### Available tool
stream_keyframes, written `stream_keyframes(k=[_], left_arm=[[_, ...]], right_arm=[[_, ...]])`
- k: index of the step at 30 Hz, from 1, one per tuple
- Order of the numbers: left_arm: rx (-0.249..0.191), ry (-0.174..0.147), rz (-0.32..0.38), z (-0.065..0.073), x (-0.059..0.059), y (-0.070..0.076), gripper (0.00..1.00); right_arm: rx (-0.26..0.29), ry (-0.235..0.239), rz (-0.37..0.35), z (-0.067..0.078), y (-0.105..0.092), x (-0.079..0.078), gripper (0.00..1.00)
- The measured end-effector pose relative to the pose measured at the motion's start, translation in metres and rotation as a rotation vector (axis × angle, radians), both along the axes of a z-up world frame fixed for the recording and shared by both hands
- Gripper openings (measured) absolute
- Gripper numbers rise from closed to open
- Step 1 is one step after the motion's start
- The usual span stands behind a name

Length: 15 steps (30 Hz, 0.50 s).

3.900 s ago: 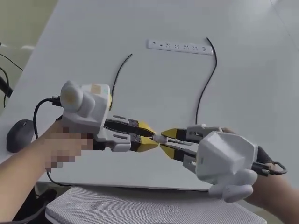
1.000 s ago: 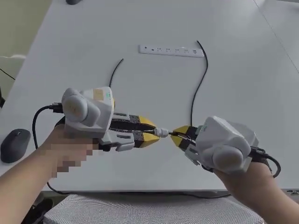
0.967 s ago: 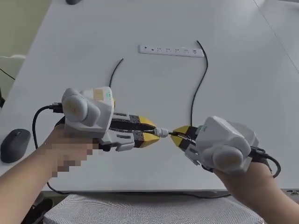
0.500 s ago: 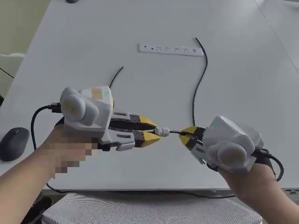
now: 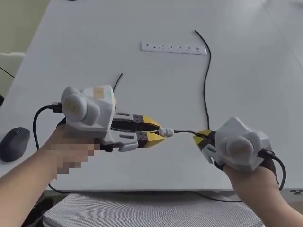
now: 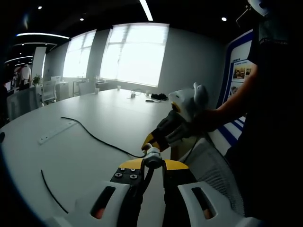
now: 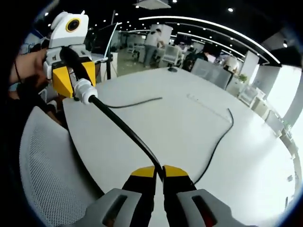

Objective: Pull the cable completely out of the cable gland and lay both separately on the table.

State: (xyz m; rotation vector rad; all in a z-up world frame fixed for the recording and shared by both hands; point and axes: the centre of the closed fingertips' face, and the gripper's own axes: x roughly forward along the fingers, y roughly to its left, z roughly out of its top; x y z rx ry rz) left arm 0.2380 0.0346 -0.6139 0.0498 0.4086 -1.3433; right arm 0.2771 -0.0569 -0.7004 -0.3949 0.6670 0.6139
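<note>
My left gripper (image 5: 154,131) is shut on the small white cable gland (image 5: 165,132), holding it above the table's near edge. A black cable (image 5: 182,132) comes out of the gland's front and runs right to my right gripper (image 5: 202,138), which is shut on it a short way off. Beyond that grip the cable (image 5: 206,85) trails back across the table. A short tail (image 5: 118,78) shows behind the left gripper. In the right gripper view the pinched cable (image 7: 124,128) stretches taut to the gland (image 7: 85,92). In the left gripper view the gland (image 6: 152,155) sits at my closed fingertips.
A white power strip (image 5: 173,48) lies at the far side of the white table (image 5: 94,42). A dark mouse (image 5: 14,143) sits at the left edge. A grey mesh chair (image 5: 142,210) is just below the near table edge.
My right gripper has drawn away to the right with the cable, and the gap between the two grippers has widened. More black cable now shows out of the gland. The left gripper has stayed put.
</note>
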Motion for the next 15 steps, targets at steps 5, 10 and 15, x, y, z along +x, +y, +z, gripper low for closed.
stream_keyframes(k=[5,10,15], left_arm=[[0.015,0.001,-0.007,-0.0045,-0.0020,-0.0013,0.15],[0.016,0.005,-0.010,-0.0048,-0.0027,-0.0019,0.15],[0.012,0.018,-0.001,-0.0033,-0.0018,0.0001,0.15]], right_arm=[[0.024,0.034,-0.035,-0.0099,-0.0028,-0.0041,0.00],[0.038,0.041,-0.039,-0.0106,-0.0016,-0.0060,0.00],[0.038,0.029,-0.009,-0.0076,-0.0004,-0.0102,0.01]])
